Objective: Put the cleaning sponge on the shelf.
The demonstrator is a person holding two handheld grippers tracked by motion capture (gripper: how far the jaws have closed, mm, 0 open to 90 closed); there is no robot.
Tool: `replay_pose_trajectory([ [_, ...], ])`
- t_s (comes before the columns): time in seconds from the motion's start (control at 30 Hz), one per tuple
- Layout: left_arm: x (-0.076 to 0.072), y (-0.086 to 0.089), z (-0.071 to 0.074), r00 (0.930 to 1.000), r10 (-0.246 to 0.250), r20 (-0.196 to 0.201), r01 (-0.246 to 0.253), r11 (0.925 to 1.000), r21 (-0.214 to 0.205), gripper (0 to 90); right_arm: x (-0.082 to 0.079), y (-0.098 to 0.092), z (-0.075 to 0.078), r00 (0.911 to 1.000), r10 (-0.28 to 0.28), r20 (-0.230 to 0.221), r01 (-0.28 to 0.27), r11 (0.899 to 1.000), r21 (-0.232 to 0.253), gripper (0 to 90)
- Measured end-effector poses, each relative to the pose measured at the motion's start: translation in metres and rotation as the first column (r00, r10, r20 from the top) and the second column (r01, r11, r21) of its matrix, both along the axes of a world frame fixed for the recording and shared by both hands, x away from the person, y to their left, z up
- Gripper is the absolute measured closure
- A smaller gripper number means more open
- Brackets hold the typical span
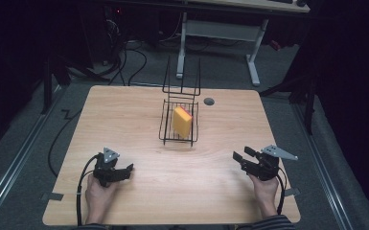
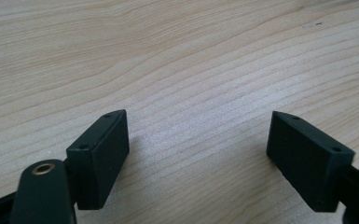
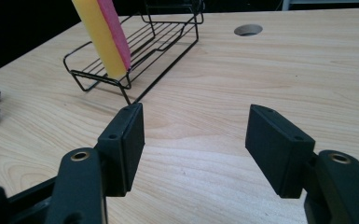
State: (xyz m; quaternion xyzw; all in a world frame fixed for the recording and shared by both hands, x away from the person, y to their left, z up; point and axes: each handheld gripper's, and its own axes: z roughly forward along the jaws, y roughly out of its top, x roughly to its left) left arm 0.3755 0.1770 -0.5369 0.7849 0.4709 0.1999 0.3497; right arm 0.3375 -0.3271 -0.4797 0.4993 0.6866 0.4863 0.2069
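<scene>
A yellow sponge with a pink face stands on edge inside a black wire rack near the middle of the wooden table. In the right gripper view the sponge leans in the rack at the upper left, well beyond the jaws. My left gripper rests low at the table's front left, open, with bare wood between its jaws. My right gripper is at the front right, pointing toward the rack, open and holding nothing.
A round cable hole lies in the table behind the rack, also in the right gripper view. A white desk frame stands on the floor beyond the table. Cables trail from both grippers off the front edge.
</scene>
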Motion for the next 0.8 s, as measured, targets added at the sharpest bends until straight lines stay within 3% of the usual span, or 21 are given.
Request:
replay_pose_trajectory([
  [0.4, 0.0, 0.0, 0.0, 1.0, 0.0, 0.0, 0.0, 1.0, 0.0, 21.5, 0.004, 0.0, -0.015, 0.9992, -0.019, -0.034, 0.018, 1.0, -0.023, 38.0],
  [0.8, 0.0, 0.0, 0.0, 1.0, 0.0, 0.0, 0.0, 1.0, 0.0, 21.5, 0.012, 0.007, -0.029, 0.997, -0.037, -0.068, 0.03, 0.995, -0.096, 38.1],
])
